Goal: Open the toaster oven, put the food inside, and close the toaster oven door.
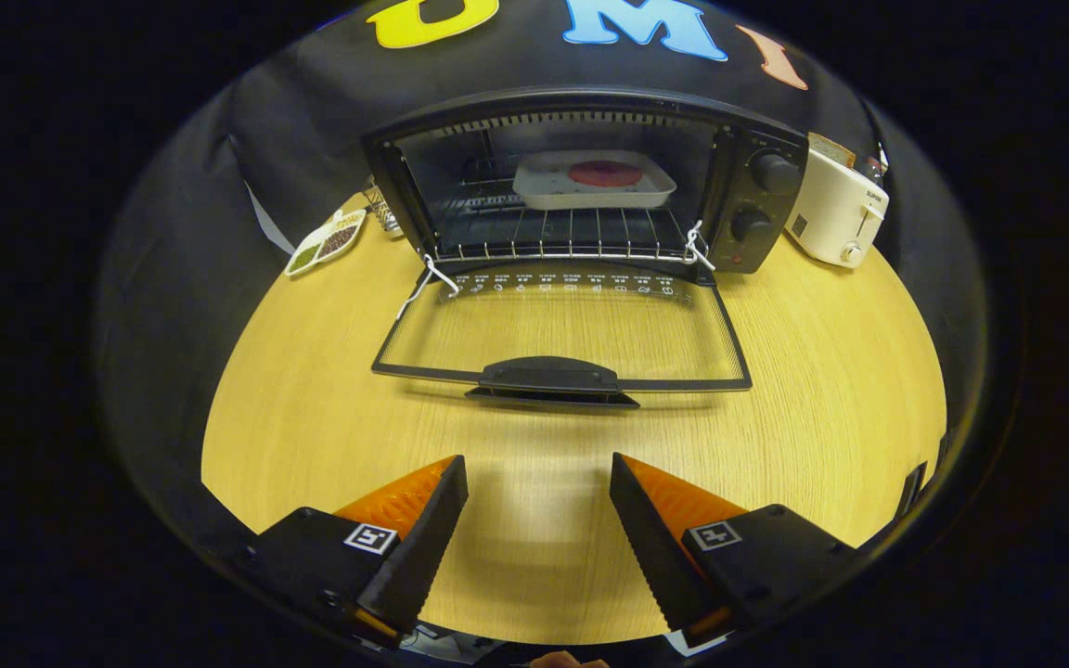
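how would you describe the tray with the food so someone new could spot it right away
Find the black toaster oven at the back of the wooden table, its glass door folded down flat. On the wire rack inside sits a pale tray holding a round red piece of food. It is the only thing in the oven; the open gripper holds nothing.

We see a light wooden tabletop [822, 371], black cloth wall [312, 121] behind, creased, soft glare on the wood.
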Available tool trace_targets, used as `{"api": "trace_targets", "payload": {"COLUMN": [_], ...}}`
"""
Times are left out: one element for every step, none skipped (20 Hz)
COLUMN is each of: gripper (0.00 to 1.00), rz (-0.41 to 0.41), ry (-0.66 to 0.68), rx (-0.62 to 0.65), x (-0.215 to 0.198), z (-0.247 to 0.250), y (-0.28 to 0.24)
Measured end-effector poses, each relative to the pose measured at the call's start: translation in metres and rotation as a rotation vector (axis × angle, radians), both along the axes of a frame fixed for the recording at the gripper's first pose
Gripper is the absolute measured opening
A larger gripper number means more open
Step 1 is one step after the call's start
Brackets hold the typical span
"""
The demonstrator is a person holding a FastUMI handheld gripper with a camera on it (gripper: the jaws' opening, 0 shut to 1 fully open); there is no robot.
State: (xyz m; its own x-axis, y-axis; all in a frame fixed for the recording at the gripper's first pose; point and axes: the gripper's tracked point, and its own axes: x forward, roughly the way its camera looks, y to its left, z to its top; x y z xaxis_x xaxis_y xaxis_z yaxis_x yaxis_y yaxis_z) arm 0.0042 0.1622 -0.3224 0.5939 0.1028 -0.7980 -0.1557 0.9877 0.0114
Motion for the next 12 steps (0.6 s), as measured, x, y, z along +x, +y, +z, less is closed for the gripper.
{"api": "trace_targets", "payload": {"gripper": [0.98,0.98,0.98,0.99,0.99,0.99,0.99,0.99,0.99,0.99,0.99,0.99], "rz": [-0.006,-0.016,-0.026,-0.038,-0.051,-0.062,-0.073,-0.083,-0.09,-0.099,-0.106,-0.116], "ry": [0.004,0.011,0.024,0.031,0.031,0.027,0.027,0.032,0.037,0.043,0.05,0.051], "rx": [-0.02,-0.041,-0.057,-0.073,-0.084,-0.093,-0.106,-0.117,-0.125,-0.129,-0.125,-0.12], "x": [0.001,0.004,0.005,0.008,0.01,0.014,0.018,0.019,0.021,0.023,0.025,0.028], "z": [-0.003,-0.007,-0.011,-0.012,-0.014,-0.015,-0.017,-0.02,-0.022,-0.024,-0.025,-0.025], "y": [-0.002,-0.005,-0.007,-0.01,-0.013,-0.015,-0.018,-0.021,-0.023,-0.024,-0.024,-0.023]}}
